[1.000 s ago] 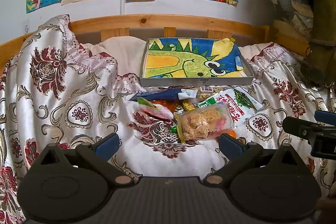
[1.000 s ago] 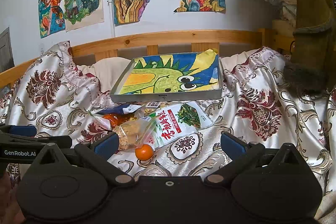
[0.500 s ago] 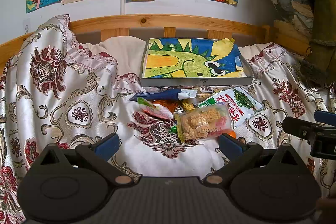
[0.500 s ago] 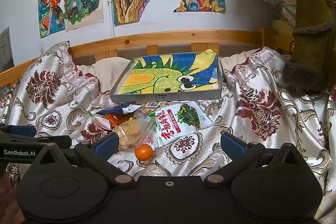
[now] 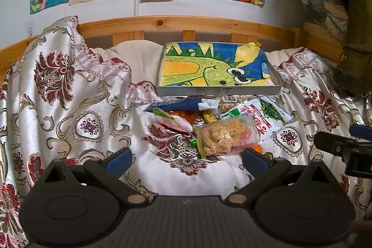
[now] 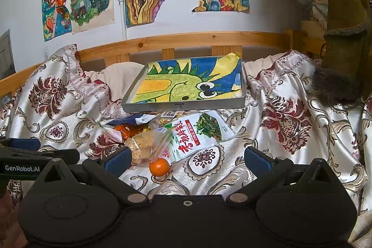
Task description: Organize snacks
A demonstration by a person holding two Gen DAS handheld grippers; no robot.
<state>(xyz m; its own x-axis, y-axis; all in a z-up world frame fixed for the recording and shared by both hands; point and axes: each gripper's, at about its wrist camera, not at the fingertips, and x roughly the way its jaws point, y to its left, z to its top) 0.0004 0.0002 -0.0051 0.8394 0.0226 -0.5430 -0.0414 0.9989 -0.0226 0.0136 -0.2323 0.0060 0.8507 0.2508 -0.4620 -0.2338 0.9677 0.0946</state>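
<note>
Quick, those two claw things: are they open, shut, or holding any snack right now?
Left gripper: open, holding nothing, just short of the snack pile.
Right gripper: open, holding nothing, near the small orange.

The snacks lie in a small heap just in front of the shallow grey tray (image 5: 218, 90) with a dinosaur drawing inside. A clear bag of crumbly pieces (image 5: 226, 137) overlaps a white and green packet (image 6: 197, 136), and a small orange (image 6: 159, 166) sits beside them.

No visible change: left gripper (image 5: 186, 158) and right gripper (image 6: 187, 158) hold same pose, snacks unmoved.
</note>
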